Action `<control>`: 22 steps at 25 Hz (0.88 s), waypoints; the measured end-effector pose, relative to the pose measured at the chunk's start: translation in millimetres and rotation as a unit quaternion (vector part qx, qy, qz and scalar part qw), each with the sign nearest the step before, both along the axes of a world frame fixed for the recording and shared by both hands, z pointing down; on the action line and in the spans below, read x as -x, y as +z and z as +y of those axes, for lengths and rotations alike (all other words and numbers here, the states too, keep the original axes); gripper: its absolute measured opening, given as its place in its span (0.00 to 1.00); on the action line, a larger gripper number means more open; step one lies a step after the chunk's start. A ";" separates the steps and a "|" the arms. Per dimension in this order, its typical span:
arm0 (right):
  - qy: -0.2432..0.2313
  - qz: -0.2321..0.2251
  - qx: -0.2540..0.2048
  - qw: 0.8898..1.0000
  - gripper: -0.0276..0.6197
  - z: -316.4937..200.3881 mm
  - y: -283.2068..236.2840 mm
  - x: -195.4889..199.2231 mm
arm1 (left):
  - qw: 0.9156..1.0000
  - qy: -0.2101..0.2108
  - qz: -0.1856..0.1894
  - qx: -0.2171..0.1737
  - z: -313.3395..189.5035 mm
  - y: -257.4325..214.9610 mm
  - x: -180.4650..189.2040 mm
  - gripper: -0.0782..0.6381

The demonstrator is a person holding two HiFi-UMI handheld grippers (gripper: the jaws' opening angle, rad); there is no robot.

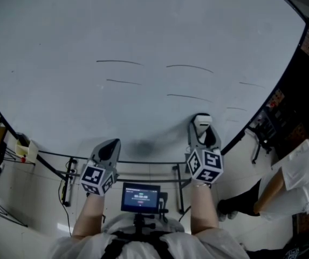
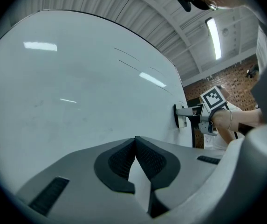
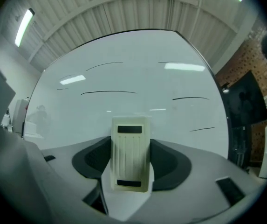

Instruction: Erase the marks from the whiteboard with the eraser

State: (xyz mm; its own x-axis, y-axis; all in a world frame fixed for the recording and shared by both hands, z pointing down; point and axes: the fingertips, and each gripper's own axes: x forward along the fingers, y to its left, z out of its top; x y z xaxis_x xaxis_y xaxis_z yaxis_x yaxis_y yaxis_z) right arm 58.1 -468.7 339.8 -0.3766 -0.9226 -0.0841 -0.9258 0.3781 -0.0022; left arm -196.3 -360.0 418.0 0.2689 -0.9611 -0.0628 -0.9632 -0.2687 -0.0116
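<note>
Near the whiteboard's [image 1: 62,26] lower edge, right tongs [image 1: 202,127] clamp the eraser [image 3: 130,158] upright; the marks [image 1: 189,97] lie above it. Left tongs [image 2: 135,146], pressed together and empty, sit farther away.

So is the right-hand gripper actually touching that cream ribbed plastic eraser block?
Touching. The right gripper view shows the cream ribbed plastic eraser clamped between the jaws of the right gripper, with the dark pads pressed against both its sides.
</note>
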 end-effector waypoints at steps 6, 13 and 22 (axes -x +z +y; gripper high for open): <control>0.003 -0.021 0.009 1.000 0.45 -0.7 0.9 -11.4 | 1.000 0.007 -0.003 -0.002 1.7 -2.0 -2.5 0.12; -0.050 0.009 -0.021 0.998 0.46 41.4 0.2 25.7 | 1.000 0.023 -0.006 -0.017 8.0 -11.6 -9.4 0.12; -0.080 0.031 0.070 0.994 0.46 79.4 86.4 53.0 | 0.999 0.038 0.002 -0.009 28.0 2.1 -7.0 0.12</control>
State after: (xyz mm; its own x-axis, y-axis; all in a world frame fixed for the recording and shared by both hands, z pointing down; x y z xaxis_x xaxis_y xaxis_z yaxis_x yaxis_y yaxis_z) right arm 5.1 -389.3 426.2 -0.5198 -0.8515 0.0691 -0.8538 0.5205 -0.0099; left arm -189.3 -332.0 420.1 0.3407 -0.9367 -0.0802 -0.9400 -0.3408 -0.0131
